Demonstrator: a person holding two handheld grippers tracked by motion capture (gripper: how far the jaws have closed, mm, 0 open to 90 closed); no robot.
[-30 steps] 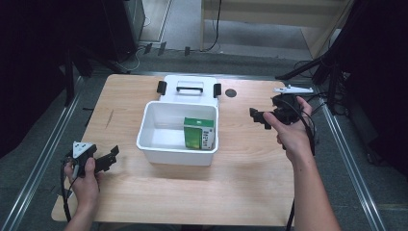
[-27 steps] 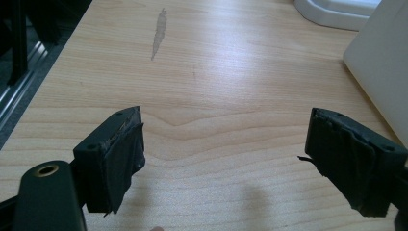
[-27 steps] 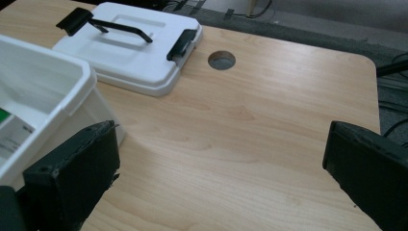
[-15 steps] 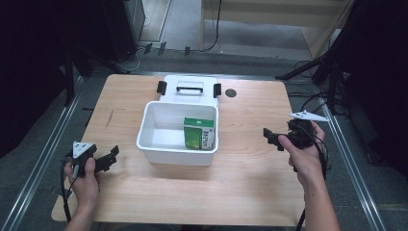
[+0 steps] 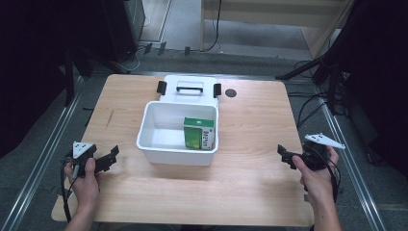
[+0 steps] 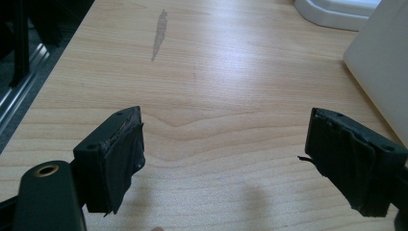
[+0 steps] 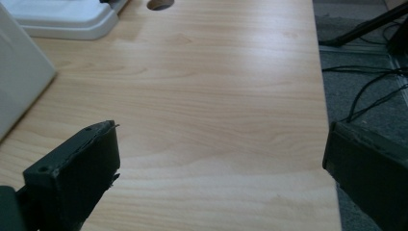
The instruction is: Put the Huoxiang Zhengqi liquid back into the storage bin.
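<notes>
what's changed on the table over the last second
The right gripper pulled back from beside the lid toward the table's near right edge, jaws open and empty. The left gripper, the white bin and the green box inside it stayed put.

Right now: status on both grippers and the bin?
Left gripper open, empty, near table's left edge. Right gripper open, empty, near right edge. Green box upright inside white bin, lid off behind it. Nothing between.

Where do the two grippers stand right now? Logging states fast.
Left gripper: open, jaws wide apart, holding nothing.
Right gripper: open, jaws wide apart, holding nothing.
</notes>
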